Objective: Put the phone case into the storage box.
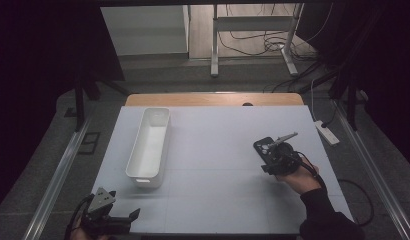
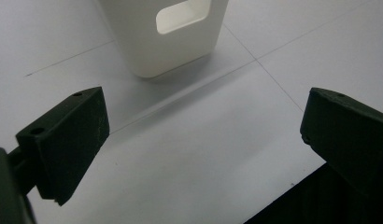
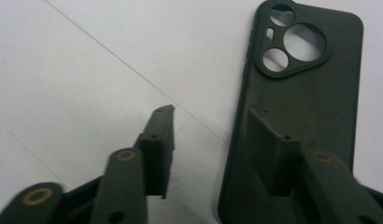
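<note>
A black phone case (image 1: 263, 146) lies back-up on the white table, right of the middle, its camera cut-outs pointing away from me (image 3: 301, 93). My right gripper (image 1: 269, 158) stands open at the case's near end. In the right gripper view (image 3: 210, 116) one jaw rests over the case's back and the other hangs above bare table beside its long edge. A long, empty white bin (image 1: 138, 176) stands left of the middle. My left gripper (image 1: 135, 219) is wide open at the table's front left corner, and the bin's near end with its handle hole (image 2: 171, 51) lies ahead of it (image 2: 203, 112).
The white table (image 1: 218, 200) has a wooden strip (image 1: 213, 99) along its far edge. A power strip (image 1: 327, 132) and cables lie on the floor to the right. Metal desk legs (image 1: 214, 45) stand beyond the table.
</note>
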`<state>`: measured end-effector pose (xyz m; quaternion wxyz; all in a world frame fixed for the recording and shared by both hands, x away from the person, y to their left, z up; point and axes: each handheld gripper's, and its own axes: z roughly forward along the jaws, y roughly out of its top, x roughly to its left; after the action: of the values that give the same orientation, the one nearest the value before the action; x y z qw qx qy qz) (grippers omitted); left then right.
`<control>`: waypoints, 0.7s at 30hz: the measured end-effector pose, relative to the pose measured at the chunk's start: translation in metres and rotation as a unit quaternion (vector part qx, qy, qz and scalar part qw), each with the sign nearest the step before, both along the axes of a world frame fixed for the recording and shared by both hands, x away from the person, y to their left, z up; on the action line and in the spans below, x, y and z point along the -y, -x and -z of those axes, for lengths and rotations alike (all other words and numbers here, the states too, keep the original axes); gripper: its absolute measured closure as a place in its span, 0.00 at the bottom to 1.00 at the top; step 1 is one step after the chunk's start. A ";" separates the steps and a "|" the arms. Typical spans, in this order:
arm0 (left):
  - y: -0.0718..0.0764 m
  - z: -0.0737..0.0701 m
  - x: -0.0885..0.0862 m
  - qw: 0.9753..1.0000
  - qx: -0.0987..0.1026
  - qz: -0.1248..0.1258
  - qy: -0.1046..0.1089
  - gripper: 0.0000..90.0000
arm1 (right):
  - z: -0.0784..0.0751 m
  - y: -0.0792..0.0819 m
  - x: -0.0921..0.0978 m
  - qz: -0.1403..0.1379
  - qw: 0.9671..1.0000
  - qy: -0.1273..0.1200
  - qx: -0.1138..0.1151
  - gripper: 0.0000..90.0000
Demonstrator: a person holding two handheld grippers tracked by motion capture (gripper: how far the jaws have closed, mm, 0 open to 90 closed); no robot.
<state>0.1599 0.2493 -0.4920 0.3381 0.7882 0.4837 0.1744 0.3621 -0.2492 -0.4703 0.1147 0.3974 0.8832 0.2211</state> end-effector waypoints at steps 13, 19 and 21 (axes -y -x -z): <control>0.000 0.000 0.000 1.000 -0.001 0.000 0.001 0.02 | -0.002 -0.005 0.001 0.011 1.000 0.005 0.013 0.26; 0.000 0.000 0.000 1.000 -0.001 -0.001 0.001 0.02 | -0.003 -0.012 0.009 0.033 0.999 -0.001 0.011 0.13; 0.000 0.000 0.000 1.000 -0.001 -0.001 0.002 0.02 | -0.003 -0.014 0.013 0.042 0.999 -0.002 0.010 0.11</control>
<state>0.1602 0.2495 -0.4922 0.3386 0.7875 0.4851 0.1730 0.3760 -0.2623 -0.4673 0.1316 0.4321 0.8643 0.2213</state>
